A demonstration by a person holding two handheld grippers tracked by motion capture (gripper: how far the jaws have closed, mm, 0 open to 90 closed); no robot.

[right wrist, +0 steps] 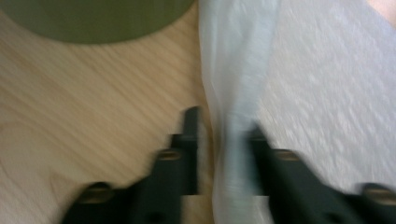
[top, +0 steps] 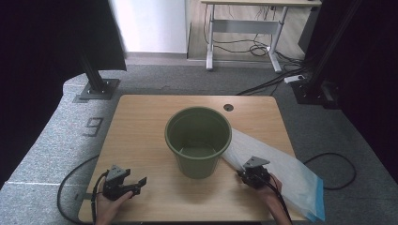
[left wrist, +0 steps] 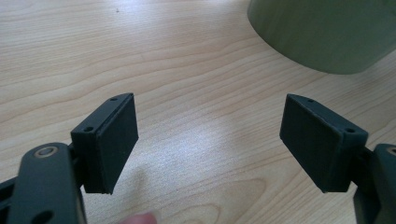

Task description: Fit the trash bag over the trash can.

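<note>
A dark green plastic pot (top: 197, 140) stands upright and empty in the middle of the wooden table (top: 141, 122). A clear plastic bag with a blue end (top: 281, 173) lies flat to its right, over the table's right edge. My right gripper (top: 245, 172) is at the bag's near left edge. In the right gripper view, my right gripper (right wrist: 224, 128) is open, with a fold of the bag (right wrist: 233, 70) between the jaws and the pot (right wrist: 93, 18) beyond. My left gripper (top: 139, 184) rests at the front left; in its own view, my left gripper (left wrist: 210, 135) is open and empty, the pot (left wrist: 327, 32) ahead.
Bare wood lies left of and behind the pot, with a round cable hole (top: 228, 107) at the back. Cables trail off the table's front corners. A desk frame (top: 244, 28) stands far back on the grey carpet.
</note>
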